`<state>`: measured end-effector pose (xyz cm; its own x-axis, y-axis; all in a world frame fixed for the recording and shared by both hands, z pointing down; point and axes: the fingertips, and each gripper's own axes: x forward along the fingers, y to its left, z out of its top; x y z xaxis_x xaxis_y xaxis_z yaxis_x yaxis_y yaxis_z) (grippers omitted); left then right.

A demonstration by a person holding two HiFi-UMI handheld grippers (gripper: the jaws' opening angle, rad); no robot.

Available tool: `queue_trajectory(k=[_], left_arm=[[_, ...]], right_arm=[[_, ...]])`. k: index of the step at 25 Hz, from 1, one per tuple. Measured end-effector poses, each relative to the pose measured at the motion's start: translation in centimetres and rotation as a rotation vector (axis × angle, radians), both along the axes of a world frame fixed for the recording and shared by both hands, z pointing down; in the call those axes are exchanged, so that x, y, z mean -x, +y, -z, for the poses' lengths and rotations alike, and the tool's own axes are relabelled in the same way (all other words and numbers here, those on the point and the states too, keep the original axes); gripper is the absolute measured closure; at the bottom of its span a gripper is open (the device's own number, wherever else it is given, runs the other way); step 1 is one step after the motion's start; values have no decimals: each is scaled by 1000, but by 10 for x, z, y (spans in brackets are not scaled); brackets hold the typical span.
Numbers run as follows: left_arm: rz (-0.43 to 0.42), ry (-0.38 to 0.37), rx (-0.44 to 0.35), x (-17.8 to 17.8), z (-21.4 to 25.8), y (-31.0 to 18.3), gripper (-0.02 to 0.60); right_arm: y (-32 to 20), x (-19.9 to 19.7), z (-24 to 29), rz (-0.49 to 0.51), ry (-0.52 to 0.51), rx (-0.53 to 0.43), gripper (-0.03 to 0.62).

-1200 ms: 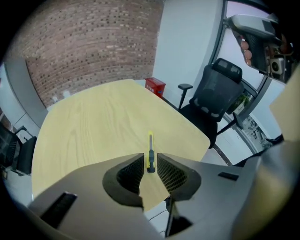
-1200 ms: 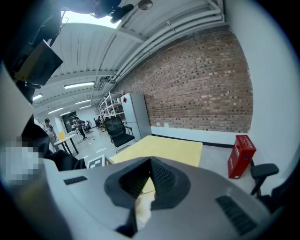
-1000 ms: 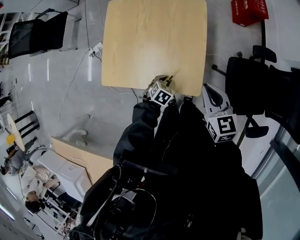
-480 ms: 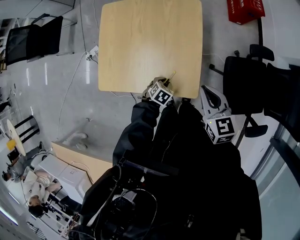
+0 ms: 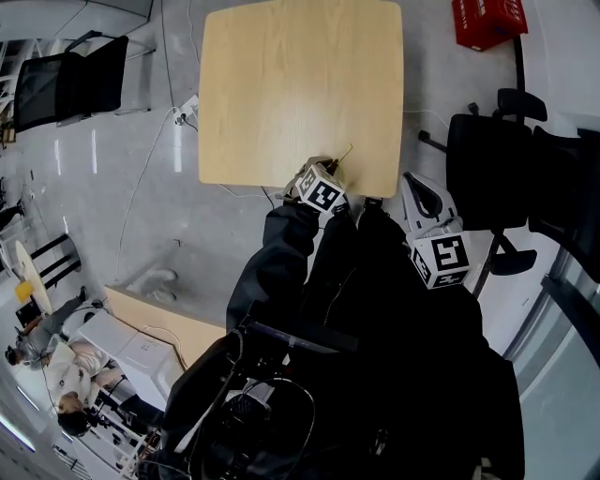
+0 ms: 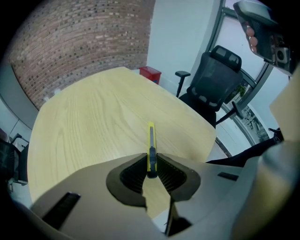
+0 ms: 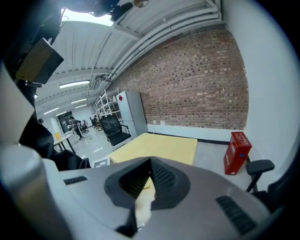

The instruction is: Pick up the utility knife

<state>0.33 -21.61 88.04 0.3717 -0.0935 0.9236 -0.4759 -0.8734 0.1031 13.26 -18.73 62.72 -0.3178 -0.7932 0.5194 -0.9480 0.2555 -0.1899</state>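
The left gripper (image 6: pixel 152 164) pinches the knife (image 6: pixel 151 138) by its rear end, so the yellow body juts forward above the table (image 6: pixel 89 117). The right gripper (image 7: pixel 150 164), pressed together and empty, hangs aside, apparently unneeded.

Matt wood-grain table (image 5: pixel 281 75), plastic utility knife (image 6: pixel 150 140)

There was one utility knife (image 6: pixel 151 140); one wooden surface (image 5: pixel 300 84); one red box (image 5: pixel 486 21); two black office chairs, the right chair (image 5: pixel 492 169) and the left chair (image 5: pixel 70 80); two tools, the left hand-held gripper (image 6: pixel 151 165) and the right hand-held gripper (image 7: pixel 149 168); each bore one marker cube.
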Motion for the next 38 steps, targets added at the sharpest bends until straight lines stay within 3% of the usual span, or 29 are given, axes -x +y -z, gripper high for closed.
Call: queue_trajectory(k=[10,22,38], left_arm=[[80,120,-152,-9,65,-14,512],[302,407,-399,5,223,-29,512],[426,629,-711,33,395,-24,512]], right_arm=[[0,5,19,31,1,-69,591],[6,20,68,60,-4,-197,591],[-6,33,158,55,12,-430,591]])
